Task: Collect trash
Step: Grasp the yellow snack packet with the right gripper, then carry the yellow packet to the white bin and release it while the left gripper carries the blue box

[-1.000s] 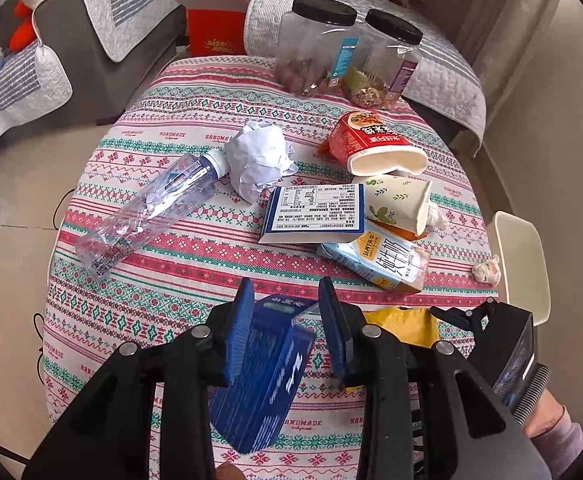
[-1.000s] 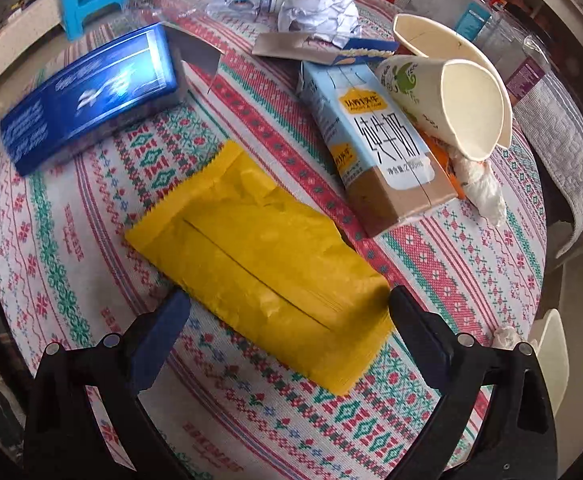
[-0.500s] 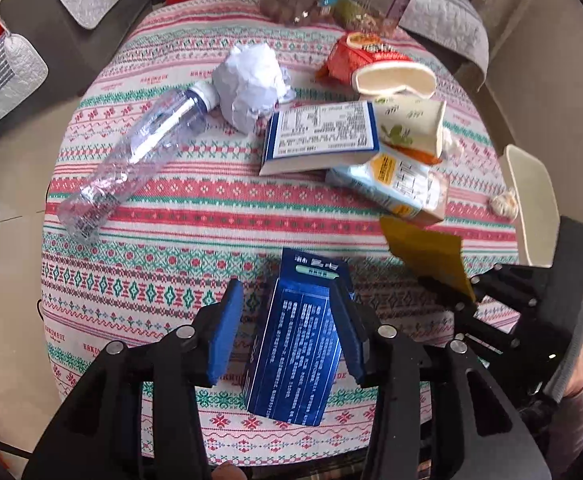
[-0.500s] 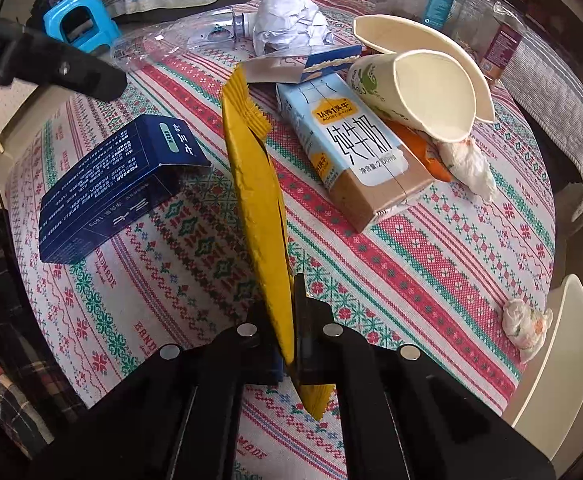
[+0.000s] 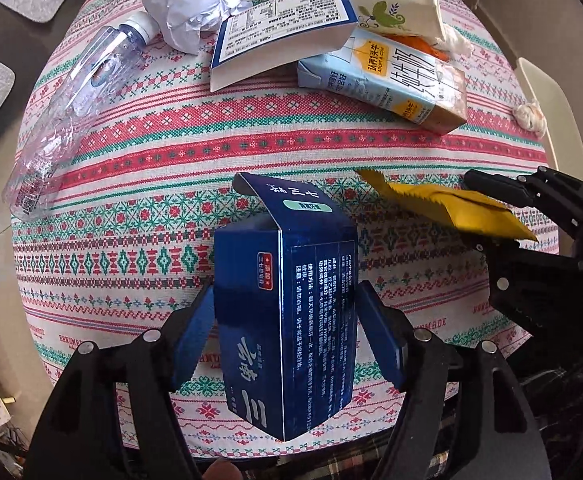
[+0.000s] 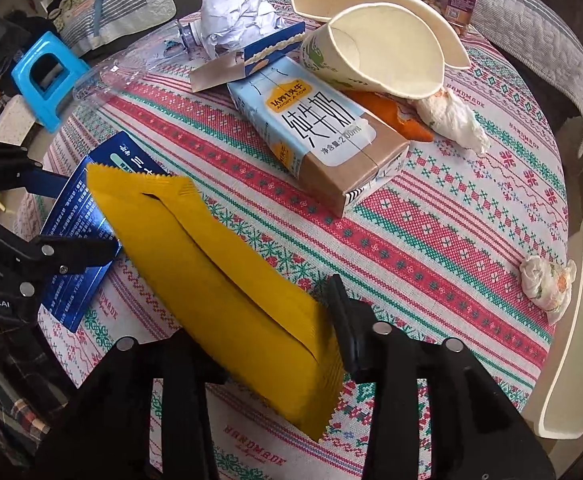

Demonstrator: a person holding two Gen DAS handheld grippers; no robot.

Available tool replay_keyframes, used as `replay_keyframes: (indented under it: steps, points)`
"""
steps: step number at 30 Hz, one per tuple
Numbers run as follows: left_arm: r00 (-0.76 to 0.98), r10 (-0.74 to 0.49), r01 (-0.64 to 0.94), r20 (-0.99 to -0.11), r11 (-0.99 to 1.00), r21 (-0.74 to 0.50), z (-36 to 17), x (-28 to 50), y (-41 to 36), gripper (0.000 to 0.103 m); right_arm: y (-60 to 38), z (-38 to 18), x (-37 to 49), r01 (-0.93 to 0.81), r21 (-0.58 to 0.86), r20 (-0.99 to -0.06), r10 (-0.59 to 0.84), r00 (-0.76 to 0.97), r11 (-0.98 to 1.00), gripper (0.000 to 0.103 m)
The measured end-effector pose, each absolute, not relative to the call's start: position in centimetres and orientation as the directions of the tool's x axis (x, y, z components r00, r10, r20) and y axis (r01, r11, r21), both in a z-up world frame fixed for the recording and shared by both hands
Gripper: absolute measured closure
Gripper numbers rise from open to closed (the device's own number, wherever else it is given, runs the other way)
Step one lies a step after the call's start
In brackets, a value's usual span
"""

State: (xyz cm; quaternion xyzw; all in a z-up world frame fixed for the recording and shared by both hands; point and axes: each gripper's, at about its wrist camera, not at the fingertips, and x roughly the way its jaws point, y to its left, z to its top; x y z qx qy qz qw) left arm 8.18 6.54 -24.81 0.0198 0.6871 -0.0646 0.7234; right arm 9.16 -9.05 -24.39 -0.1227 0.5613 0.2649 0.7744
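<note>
My left gripper (image 5: 287, 324) is shut on a dark blue carton (image 5: 291, 312) and holds it above the near edge of the round table (image 5: 195, 128). My right gripper (image 6: 267, 328) is shut on a yellow wrapper (image 6: 219, 264), lifted off the cloth; both also show in the left wrist view, the wrapper (image 5: 447, 208) at the right. The blue carton shows at the left of the right wrist view (image 6: 79, 240). A milk carton (image 6: 319, 132), paper cups (image 6: 375, 56), crumpled paper (image 6: 239, 12) and a clear bottle (image 5: 75, 96) lie on the table.
A flattened blue-and-white box (image 5: 283, 24), an orange wrapper (image 6: 391, 116) and a tissue wad (image 6: 451, 120) lie among the trash. Another tissue wad (image 6: 543, 280) lies at the table's right edge by a cream chair (image 6: 571, 340). A blue stool (image 6: 47, 80) stands on the floor.
Both grippers have lifted and pulled back toward the near edge. The blue carton has risen higher in my left gripper. The yellow wrapper has swung from edge-on to flat in my right gripper.
</note>
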Motion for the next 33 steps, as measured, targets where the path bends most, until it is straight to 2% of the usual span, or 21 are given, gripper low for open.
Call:
replay_keyframes:
  steps: [1, 2, 5, 6, 13, 22, 28, 33]
  points:
    - [0.044, -0.073, 0.119, -0.996, 0.991, -0.067, -24.9, 8.2, 6.5, 0.035, -9.0, -24.3, 8.9, -0.553, 0.102, -0.933, 0.273, 0.236, 0.827, 0.09]
    - [0.047, -0.083, 0.118, -0.995, 0.99, -0.077, -24.9, 8.1, 6.5, 0.036, -8.8, -24.2, 9.0, -0.556, 0.093, -0.931, 0.27, 0.244, 0.826, 0.099]
    - [0.044, -0.133, 0.12, -0.99, 0.985, -0.127, -24.8, 7.9, 6.8, 0.049, -8.7, -23.9, 9.1, -0.555, 0.09, -0.924, 0.277, 0.263, 0.827, 0.103]
    - [0.035, -0.157, 0.117, -0.987, 0.981, -0.152, -24.8, 7.9, 6.8, 0.063, -8.3, -23.8, 9.3, -0.547, 0.092, -0.922, 0.279, 0.269, 0.832, 0.103]
    - [0.074, -0.231, 0.118, -0.97, 0.968, -0.222, -23.6, 7.8, 6.5, 0.064, -8.6, -21.9, 9.3, -0.531, 0.105, -0.897, 0.31, 0.314, 0.841, 0.103]
    - [0.298, -0.255, 0.117, -0.92, 0.966, -0.23, -17.7, 8.5, 6.2, 0.064, -11.1, -16.1, 9.7, -0.47, 0.136, -0.799, 0.377, 0.468, 0.872, 0.103]
    - [0.446, -0.252, 0.098, -0.859, 0.968, -0.233, -13.8, 9.5, 5.8, 0.064, -13.6, -13.7, 10.3, -0.385, 0.115, -0.74, 0.338, 0.582, 0.916, 0.103]
    - [0.531, -0.265, 0.111, -0.805, 0.963, -0.244, -12.6, 11.2, 4.7, 0.063, -16.5, -12.7, 11.1, -0.272, 0.094, -0.706, 0.257, 0.66, 0.958, 0.103]
